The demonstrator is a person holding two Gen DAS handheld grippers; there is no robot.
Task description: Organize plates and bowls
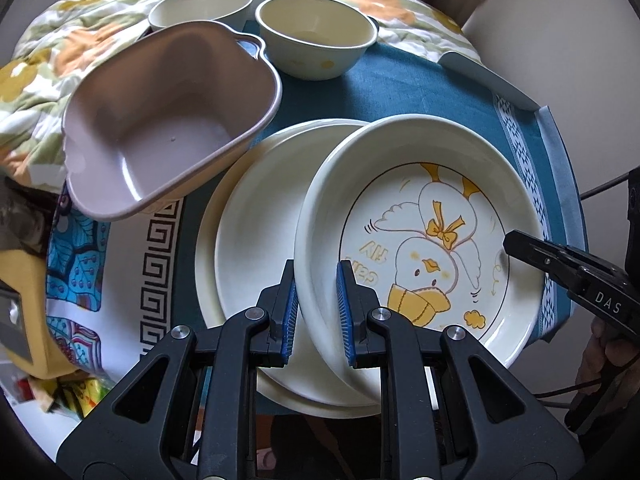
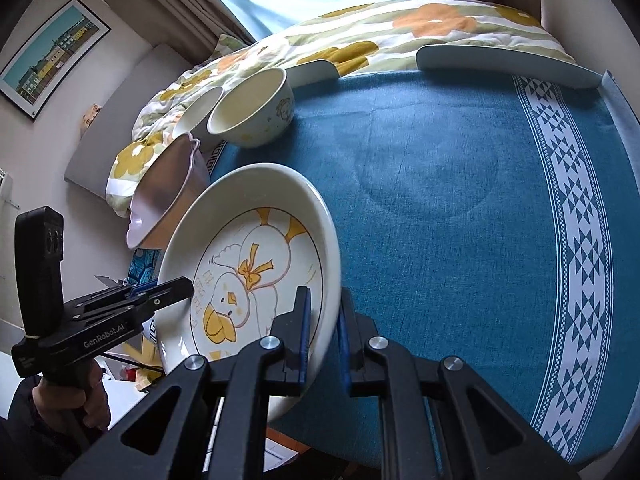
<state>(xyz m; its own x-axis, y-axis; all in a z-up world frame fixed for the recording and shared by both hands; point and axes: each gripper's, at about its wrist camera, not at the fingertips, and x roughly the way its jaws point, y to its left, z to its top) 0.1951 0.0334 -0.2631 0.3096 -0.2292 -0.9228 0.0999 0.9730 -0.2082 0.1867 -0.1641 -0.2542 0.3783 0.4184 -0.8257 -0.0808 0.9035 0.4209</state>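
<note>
Blue rubber pads line both grippers, each clamped on the rim of one duck plate [image 1: 432, 248].

Left gripper [image 1: 318, 308]: jaws narrow, pinching the plate's near-left rim, one pad inside, one outside. Its handle and the hand [image 2: 76, 400] gripping it show only in the right wrist view, partly cut off at the frame edge.

Right gripper [image 2: 324, 332]: jaws narrow, pinching the opposite rim. In the left wrist view only one black finger reaches the plate's right edge; the rest runs out of frame.

Duck plate: cream, with a yellow-scarfed duck drawing, tilted, overlapping a plain cream plate [image 1: 248, 248] beneath. Whether the two touch cannot be told. The lower plate's near edge is hidden behind the gripper.

Pink dish [image 1: 168, 120]: square, two-handled, tilted, just left of the plates; what props it up is hidden.

Two cream bowls [image 1: 316, 36], [image 1: 200, 6]: upright, side by side, beyond the pink dish; the far one is partly masked.

Blue cloth [image 2: 440, 184]: covers the table, white-patterned border at right.

Floral quilt [image 2: 360, 32]: bunched behind the table.
</note>
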